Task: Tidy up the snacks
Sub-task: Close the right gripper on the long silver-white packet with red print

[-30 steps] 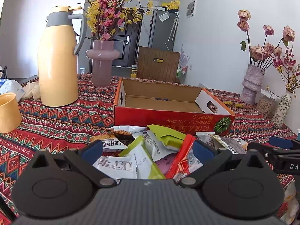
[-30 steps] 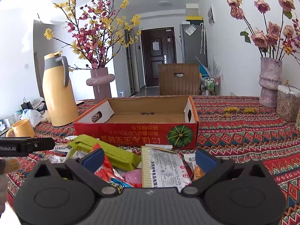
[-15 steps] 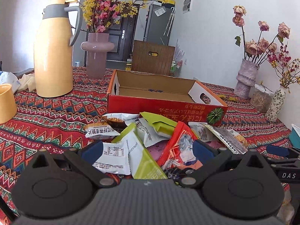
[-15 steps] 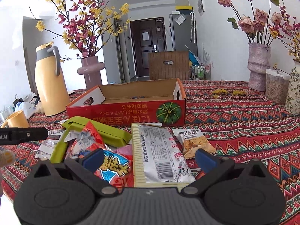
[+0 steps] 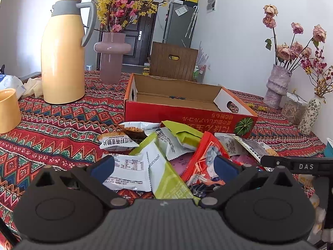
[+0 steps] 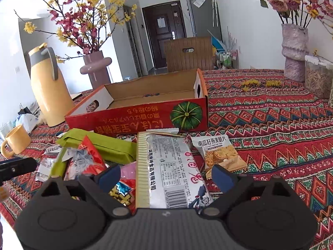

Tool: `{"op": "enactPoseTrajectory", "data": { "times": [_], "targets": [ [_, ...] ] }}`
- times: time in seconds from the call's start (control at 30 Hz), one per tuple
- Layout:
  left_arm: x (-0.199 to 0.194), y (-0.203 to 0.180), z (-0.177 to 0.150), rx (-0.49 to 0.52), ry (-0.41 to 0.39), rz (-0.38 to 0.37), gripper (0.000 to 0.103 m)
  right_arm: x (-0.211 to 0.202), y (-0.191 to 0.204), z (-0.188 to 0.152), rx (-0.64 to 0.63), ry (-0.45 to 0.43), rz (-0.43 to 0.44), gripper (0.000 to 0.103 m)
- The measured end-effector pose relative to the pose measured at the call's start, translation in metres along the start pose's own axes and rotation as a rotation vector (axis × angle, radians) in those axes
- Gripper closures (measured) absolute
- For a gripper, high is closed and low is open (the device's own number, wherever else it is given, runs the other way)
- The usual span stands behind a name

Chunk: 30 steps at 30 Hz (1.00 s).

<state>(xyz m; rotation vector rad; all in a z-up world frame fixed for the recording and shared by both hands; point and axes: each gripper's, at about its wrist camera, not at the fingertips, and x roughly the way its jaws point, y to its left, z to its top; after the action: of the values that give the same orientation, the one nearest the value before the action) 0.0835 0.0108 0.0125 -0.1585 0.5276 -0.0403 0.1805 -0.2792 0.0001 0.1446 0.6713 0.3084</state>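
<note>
A pile of snack packets lies on the patterned tablecloth in front of an open, empty red cardboard box [image 5: 187, 114] [image 6: 145, 118]. In the left wrist view my left gripper [image 5: 164, 168] is open over a white and green packet [image 5: 164, 173], with a red packet [image 5: 206, 166] at its right finger. In the right wrist view my right gripper [image 6: 165, 175] is open over a long silver packet [image 6: 170, 168]. An orange cracker packet [image 6: 218, 152] lies to its right and a green packet [image 6: 104, 145] to its left. Neither gripper holds anything.
A yellow thermos jug [image 5: 62, 52], a pink vase with flowers [image 5: 111, 60] and a yellow mug [image 5: 8, 110] stand at the left. Vases [image 6: 294, 52] and a clear container [image 6: 318, 77] stand at the right. The right gripper's side [image 5: 299, 165] shows in the left view.
Both grippers have pulled back and risen a little, so more of the snack pile shows in each view. Nothing was picked up. The packets lie as before.
</note>
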Motion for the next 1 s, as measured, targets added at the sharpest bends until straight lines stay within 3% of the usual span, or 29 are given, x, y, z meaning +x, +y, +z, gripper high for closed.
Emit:
{"op": "enactPoseTrajectory", "data": {
  "times": [0.23, 0.37, 0.53, 0.67, 0.73, 0.8, 0.87, 0.9, 1.0],
  "targets": [
    [0.004, 0.004, 0.001, -0.010, 0.008, 0.019, 0.000, 0.028, -0.006, 0.008, 0.031, 0.062, 0.055, 0.027],
    [0.006, 0.006, 0.001, -0.013, 0.010, 0.022, 0.000, 0.032, -0.009, 0.009, 0.048, 0.068, 0.072, 0.031],
    [0.009, 0.006, 0.001, -0.020, 0.018, 0.026, 0.000, 0.032, -0.013, 0.009, 0.069, 0.067, 0.078, 0.054],
    [0.011, 0.008, 0.000, -0.028, 0.025, 0.034, 0.000, 0.030, -0.012, 0.008, 0.047, 0.057, 0.065, 0.056],
    [0.012, 0.009, 0.000, -0.032, 0.028, 0.038, 0.000, 0.031, -0.011, 0.008, 0.039, 0.057, 0.058, 0.050],
    [0.011, 0.010, 0.000, -0.034, 0.028, 0.042, 0.000, 0.031, -0.008, 0.008, 0.018, 0.055, 0.051, 0.050],
    [0.011, 0.011, -0.001, -0.037, 0.029, 0.047, 0.000, 0.030, -0.006, 0.008, -0.002, 0.048, 0.047, 0.056],
    [0.011, 0.012, -0.001, -0.038, 0.029, 0.050, 0.000, 0.028, -0.005, 0.008, -0.008, 0.041, 0.049, 0.065],
    [0.011, 0.014, 0.000, -0.040, 0.034, 0.067, 0.000, 0.023, -0.003, 0.009, -0.024, 0.017, 0.036, 0.068]
  ]
}}
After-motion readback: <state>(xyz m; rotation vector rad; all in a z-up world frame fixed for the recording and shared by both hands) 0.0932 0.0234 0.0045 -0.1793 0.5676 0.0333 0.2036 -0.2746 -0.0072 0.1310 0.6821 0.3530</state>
